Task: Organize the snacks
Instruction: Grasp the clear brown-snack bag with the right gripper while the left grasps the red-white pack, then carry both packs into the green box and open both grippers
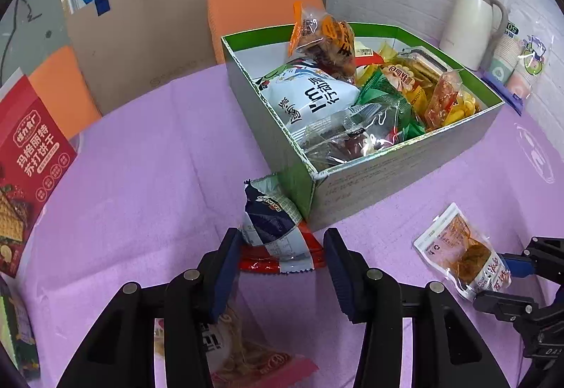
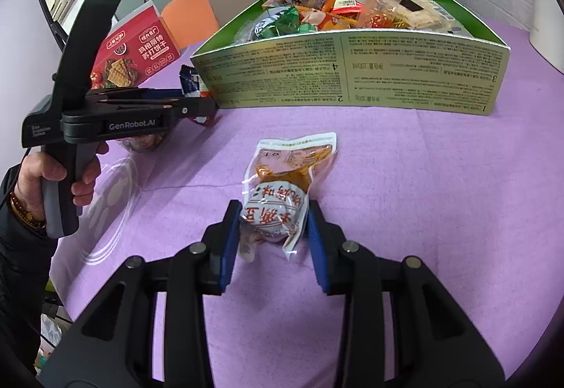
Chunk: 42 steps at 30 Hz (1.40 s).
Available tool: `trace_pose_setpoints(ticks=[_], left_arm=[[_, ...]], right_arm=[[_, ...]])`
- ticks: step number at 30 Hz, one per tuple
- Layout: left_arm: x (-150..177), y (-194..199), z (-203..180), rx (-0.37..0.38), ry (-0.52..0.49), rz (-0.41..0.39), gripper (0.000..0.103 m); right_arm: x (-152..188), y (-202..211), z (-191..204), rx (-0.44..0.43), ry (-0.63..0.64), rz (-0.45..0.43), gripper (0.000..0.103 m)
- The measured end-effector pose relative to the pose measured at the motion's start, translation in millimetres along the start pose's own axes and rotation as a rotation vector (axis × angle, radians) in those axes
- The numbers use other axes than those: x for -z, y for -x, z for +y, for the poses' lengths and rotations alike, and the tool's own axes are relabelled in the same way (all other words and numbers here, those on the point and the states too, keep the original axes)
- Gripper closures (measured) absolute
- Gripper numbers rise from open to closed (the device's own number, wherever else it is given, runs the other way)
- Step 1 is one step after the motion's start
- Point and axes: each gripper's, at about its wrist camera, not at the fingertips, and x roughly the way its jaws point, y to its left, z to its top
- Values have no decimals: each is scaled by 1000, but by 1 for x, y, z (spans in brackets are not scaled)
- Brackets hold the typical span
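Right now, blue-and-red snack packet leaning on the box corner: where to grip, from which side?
Grip the blue-and-red packet across its puffed lower half, coming from the near, open cloth side. Its top leans on the green box corner, blocking the far side. The left gripper already straddles it there.

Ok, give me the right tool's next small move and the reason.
Probably lift the pouch and carry it over the box wall. The right tool already pinches its near end, it lies on the cloth outside, and the other snacks sit inside.

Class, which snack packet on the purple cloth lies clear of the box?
The clear packet with orange filling, in the right gripper; the blue packet leans against the box.
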Motion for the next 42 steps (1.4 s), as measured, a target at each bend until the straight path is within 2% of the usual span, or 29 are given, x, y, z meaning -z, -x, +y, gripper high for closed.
trace_pose_setpoints(ticks=[2,4,5,6,9,11,13,15,17,21,23,27,29,31,32,33,34,37,42], left_arm=[[6,4,-4,-4,12,10,55],[14,12,-9,27,36,16,55],[20,18,-11,52,50,18,63],[26,23,-16,82,55,14,67],[40,34,-32,129,48,0,66],[46,33,-42,94,33,9,64],[45,30,-47,52,30,14,54],[42,31,-43,26,74,-2,33],[38,33,-35,41,150,-20,24],[30,31,-31,77,254,-44,23],[24,26,-33,63,264,-43,23],[18,20,-36,101,288,-42,24],[16,16,-38,83,286,-41,24],[16,14,-37,76,281,-36,32],[17,11,-36,89,285,-27,48],[18,8,-35,100,289,-16,71],[19,3,-34,113,292,1,83],[24,6,-32,143,321,-5,88],[24,34,-43,166,270,-52,89]], right_arm=[[2,3,-1,9,2,0,65],[4,5,-1,18,16,2,64],[5,7,-1,24,20,2,64],[5,8,-1,27,22,0,64],[6,9,-2,24,14,-5,64],[6,8,-1,28,17,-5,63],[6,9,1,25,20,-9,60],[6,11,3,19,32,-17,57],[4,11,4,27,36,-20,57],[2,8,3,33,26,-20,57],[1,5,2,37,25,-11,57],[1,1,5,39,38,-4,57],[0,0,7,45,50,-1,57],[1,-1,9,59,70,-5,57],[1,-1,10,65,77,-9,67],[2,0,10,83,80,-9,67],[2,1,9,79,82,-9,67],[4,6,8,58,81,-8,67],[-3,29,7,30,74,-67,67]])
